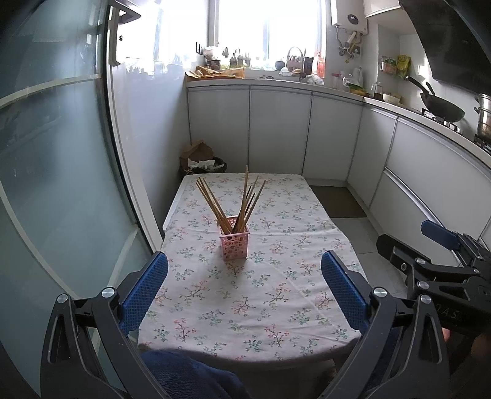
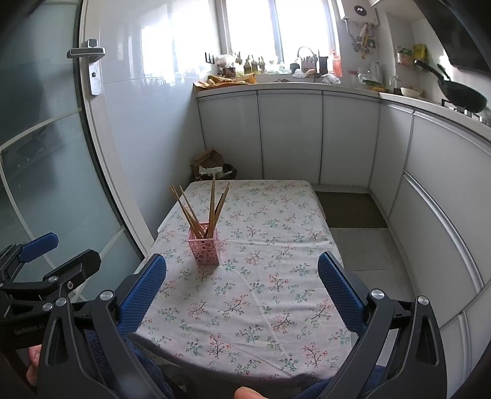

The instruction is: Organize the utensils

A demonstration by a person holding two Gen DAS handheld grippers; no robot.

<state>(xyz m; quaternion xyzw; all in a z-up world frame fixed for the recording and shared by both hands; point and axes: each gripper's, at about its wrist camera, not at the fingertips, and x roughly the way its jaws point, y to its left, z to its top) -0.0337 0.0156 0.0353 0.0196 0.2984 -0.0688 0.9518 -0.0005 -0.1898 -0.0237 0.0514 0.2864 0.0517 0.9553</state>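
the pink basket (image 1: pixel 234 242) of chopsticks (image 1: pixel 214 202) stands upright mid-table, straight ahead of the left gripper (image 1: pixel 244 273) and ahead-left of the right gripper (image 2: pixel 242 276), both with fingers spread wide and empty, the left looking better lined up

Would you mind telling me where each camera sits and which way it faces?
Left wrist: on the left tool, facing forward over the table at the pink basket of chopsticks; the right tool shows at right.
Right wrist: on the right tool, same heading; the left tool and fingers show at left.
Shared: table, basket, chopsticks, window.
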